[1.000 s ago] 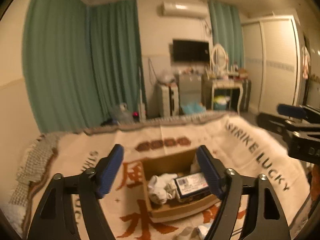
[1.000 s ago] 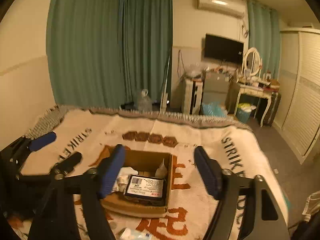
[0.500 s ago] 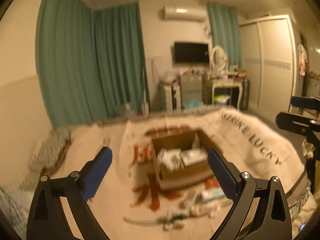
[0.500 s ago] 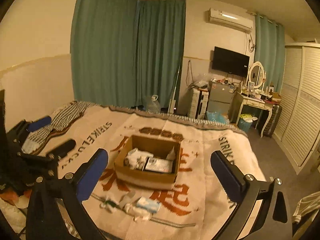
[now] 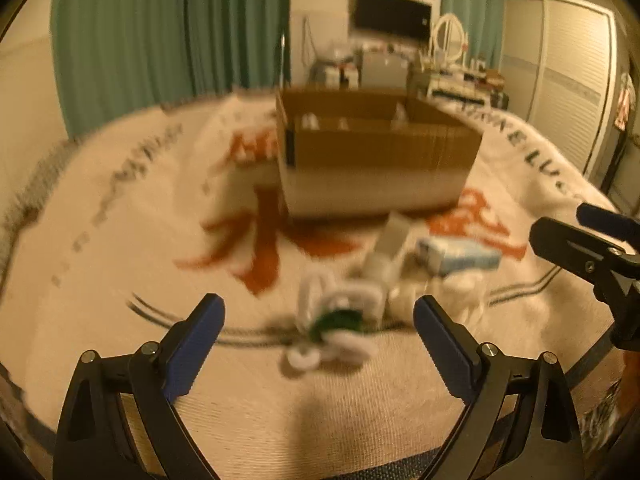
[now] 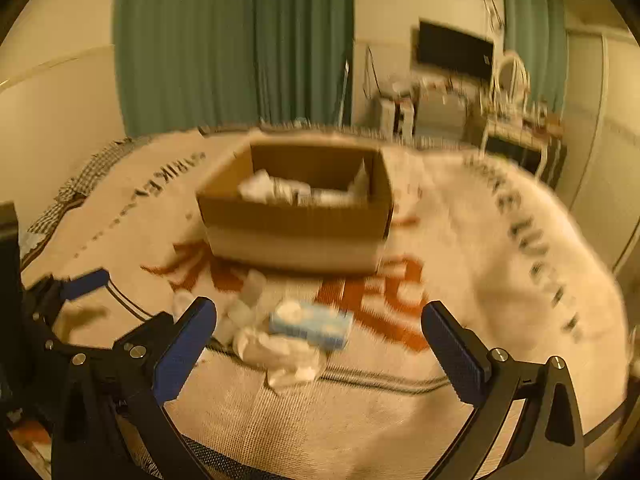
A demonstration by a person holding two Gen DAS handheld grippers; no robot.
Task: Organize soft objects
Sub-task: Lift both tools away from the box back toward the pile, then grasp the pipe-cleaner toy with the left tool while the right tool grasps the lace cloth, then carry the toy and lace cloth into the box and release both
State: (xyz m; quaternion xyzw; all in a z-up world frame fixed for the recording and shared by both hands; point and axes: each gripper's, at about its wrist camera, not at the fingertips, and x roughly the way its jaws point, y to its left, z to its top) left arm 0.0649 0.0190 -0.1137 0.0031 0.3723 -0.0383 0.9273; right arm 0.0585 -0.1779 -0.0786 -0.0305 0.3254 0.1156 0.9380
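A brown cardboard box (image 5: 380, 160) stands on the blanket-covered bed (image 5: 120, 240) and holds white soft items and a packet (image 6: 296, 192). In front of it lies a loose pile: a white and green bundle (image 5: 336, 320), white pieces (image 6: 276, 348) and a light blue tissue pack (image 6: 312, 324), which also shows in the left wrist view (image 5: 456, 256). My left gripper (image 5: 318, 340) is open and empty, low over the white and green bundle. My right gripper (image 6: 318, 344) is open and empty, just above the tissue pack and white pieces. Both views are blurred.
The cream blanket has orange characters and black lettering; the bed's front edge is close below both grippers. Behind the bed are green curtains (image 6: 240, 40), a wall television (image 6: 454, 54), a dresser with a mirror (image 6: 516, 112) and white wardrobes (image 5: 560, 80).
Both grippers have dropped from high over the bed toward the loose pile in front of the box. The box now looks larger and nearer. Both jaws stay open.
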